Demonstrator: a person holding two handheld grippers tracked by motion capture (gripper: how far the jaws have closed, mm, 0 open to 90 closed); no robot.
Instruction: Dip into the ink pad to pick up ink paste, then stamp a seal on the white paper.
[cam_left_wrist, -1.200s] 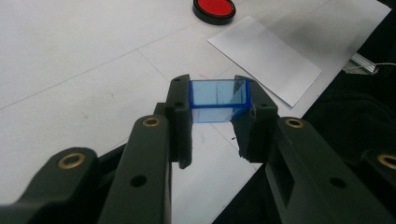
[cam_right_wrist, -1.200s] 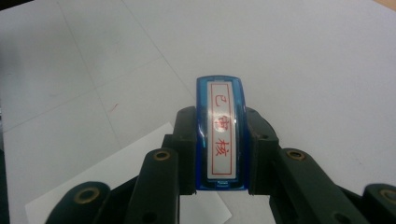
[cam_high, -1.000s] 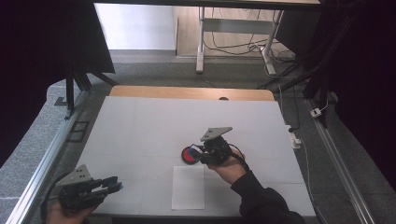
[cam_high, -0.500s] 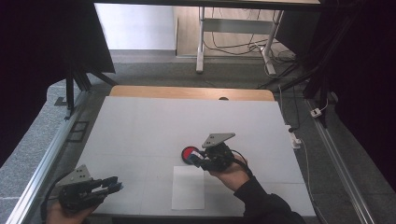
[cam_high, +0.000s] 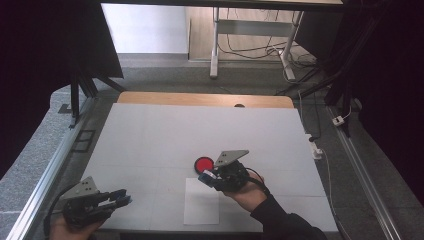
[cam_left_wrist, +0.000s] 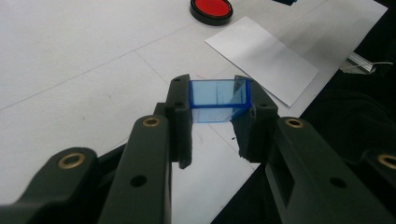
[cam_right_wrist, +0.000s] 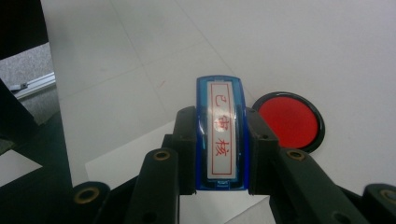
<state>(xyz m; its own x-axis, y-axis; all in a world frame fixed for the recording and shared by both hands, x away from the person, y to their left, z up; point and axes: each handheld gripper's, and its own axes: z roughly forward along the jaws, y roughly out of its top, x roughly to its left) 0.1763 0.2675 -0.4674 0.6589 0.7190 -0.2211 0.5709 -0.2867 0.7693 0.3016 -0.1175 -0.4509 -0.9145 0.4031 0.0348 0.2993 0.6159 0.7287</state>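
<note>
Jaws of the left gripper (cam_left_wrist: 218, 116) are pressed tight on a clear blue cap (cam_left_wrist: 218, 99), and it is held just above the near left corner of the white table (cam_high: 150, 135). A little farther in, a blue stamp (cam_right_wrist: 221, 135) with red signs on its white label is squeezed between the jaws of the right gripper (cam_high: 209, 176), above the white paper sheet (cam_high: 201, 201). Just past that, a round red ink pad (cam_high: 203, 164) is seen lying open on the table, beside the stamp.
</note>
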